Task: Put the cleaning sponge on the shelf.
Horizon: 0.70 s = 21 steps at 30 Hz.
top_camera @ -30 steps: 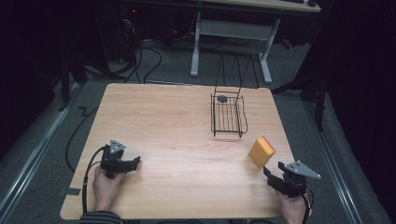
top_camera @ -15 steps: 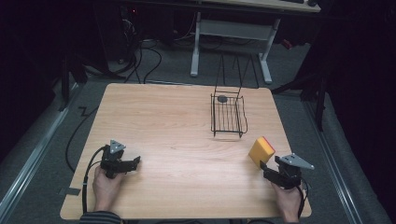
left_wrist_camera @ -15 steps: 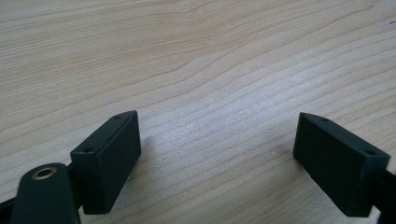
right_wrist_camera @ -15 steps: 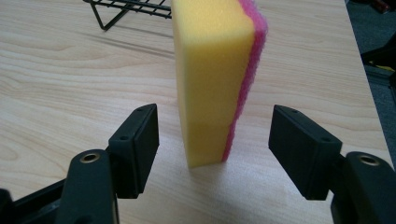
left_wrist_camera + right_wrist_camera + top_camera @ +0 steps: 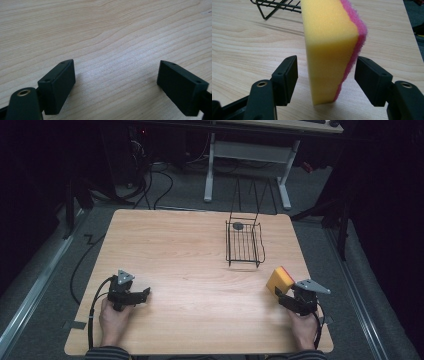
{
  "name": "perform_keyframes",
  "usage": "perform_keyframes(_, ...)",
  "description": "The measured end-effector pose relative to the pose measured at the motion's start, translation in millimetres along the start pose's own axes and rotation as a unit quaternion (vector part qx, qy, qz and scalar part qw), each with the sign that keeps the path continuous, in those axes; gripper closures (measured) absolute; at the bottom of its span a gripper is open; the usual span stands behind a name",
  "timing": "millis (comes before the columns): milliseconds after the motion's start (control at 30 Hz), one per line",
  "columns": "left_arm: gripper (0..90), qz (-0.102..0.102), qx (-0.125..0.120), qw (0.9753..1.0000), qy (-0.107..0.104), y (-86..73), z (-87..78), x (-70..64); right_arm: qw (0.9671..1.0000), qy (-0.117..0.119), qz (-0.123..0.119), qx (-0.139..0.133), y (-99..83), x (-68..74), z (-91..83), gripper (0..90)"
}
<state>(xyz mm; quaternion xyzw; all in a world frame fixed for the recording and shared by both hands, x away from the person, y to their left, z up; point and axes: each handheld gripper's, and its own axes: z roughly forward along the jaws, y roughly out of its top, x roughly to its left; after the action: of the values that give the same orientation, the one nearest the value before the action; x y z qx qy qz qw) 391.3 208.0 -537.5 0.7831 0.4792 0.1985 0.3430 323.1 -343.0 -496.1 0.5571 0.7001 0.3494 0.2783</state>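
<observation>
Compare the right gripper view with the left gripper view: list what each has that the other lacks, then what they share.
Right gripper view alone: a yellow sponge with a pink scouring layer, standing on edge between the open jaws of the right hand-held gripper, and a corner of the black wire basket behind it.

Left gripper view alone: the left hand-held gripper, jaws spread wide with bare wood between them.

Both: two black jaws rising from below and the pale wooden table.

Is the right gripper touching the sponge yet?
Apart. The right gripper view shows the right gripper straddling the sponge, table visible between it and each jaw.
</observation>
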Motion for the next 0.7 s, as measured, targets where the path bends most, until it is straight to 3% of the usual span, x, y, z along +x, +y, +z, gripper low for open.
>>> perform_keyframes(467, 15.6, 0.0, 0.0, 1.0, 0.0, 0.0, 0.0, 0.0, 0.9999, 0.015, 0.004, 0.004, 3.5, 1.2, 15.7, 42.9)
perform_keyframes(700, 15.6, 0.0, 0.0, 1.0, 0.0, 0.0, 0.1, 0.0, 0.9999, 0.015, 0.0, 0.007, 3.3, 1.8, 19.0, 51.3)
